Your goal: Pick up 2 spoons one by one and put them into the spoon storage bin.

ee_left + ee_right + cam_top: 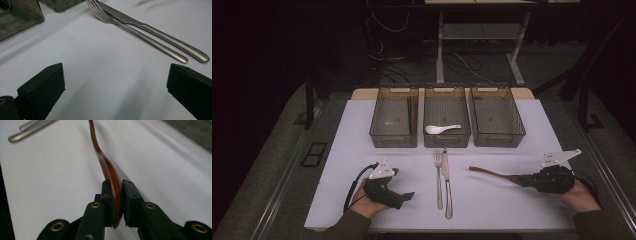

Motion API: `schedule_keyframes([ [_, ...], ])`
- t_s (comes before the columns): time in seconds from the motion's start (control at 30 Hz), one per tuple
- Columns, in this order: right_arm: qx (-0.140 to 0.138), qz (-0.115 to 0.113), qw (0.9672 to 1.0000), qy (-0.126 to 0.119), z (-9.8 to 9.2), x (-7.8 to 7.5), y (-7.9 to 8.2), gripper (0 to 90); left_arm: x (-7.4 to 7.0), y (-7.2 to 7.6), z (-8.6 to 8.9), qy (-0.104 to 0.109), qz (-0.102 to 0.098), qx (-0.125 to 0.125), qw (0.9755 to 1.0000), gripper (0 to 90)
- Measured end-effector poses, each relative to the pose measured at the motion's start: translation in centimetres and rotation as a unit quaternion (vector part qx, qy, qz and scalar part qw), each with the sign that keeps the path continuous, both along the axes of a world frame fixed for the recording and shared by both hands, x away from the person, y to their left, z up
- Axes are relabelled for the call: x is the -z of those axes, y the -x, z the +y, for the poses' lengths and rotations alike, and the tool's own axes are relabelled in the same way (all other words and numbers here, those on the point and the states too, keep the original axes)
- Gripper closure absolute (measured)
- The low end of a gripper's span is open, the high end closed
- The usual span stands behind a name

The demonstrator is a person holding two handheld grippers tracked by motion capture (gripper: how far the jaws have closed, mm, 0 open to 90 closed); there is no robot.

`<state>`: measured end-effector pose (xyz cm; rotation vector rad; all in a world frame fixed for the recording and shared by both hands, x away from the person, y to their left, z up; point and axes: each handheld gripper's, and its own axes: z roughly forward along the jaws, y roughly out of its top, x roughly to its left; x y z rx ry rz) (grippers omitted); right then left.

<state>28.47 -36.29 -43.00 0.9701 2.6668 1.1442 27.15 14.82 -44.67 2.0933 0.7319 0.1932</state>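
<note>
— From up high, what's on the table [362, 130]?

— Three clear bins in a row at the far side. The left bin [394, 122] has dark sticks leaning along its right wall, the middle bin [446, 122] holds a white spoon [441, 129], and I can't make out anything in the right bin [496, 120]. In front of them, mid-table, a fork [438, 177] and a knife [446, 182] lie side by side, handles toward the person.

— And the hands?

— The left hand-held gripper [404, 197] sits low at the near left, well apart from the cutlery. The right hand-held gripper [528, 180] is at the near right, with a wooden spoon [494, 173] running out of it leftward, toward the knife.

— What does the left gripper view give you?

— Its jaws spread wide over bare white table, nothing between them. The fork [140, 32] and knife [160, 35] lie beyond, at the upper right, and a bin corner shows at the upper left.

— And the right gripper view?

— The right hand-held gripper [117, 202] is pinching the wooden spoon [107, 167] by its bowl, edge-on between the pads. The handle reaches away over the table.
</note>
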Motion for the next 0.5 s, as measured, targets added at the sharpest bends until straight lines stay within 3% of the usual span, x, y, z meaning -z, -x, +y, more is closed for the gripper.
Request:
schedule_keyframes([
  [0.23, 0.014, -0.019, 0.9994, -0.025, 0.8, -1.7, -1.1, 79.9, 0.0, 0.0, 0.0, -0.001, -0.001, 0.004, 1.0, 0.4],
  [0.5, 0.034, -0.039, 0.9982, -0.03, 1.8, -3.5, -2.3, 80.0, 0.0, 0.0, 0.0, -0.002, -0.001, 0.005, 1.0, 0.4],
])
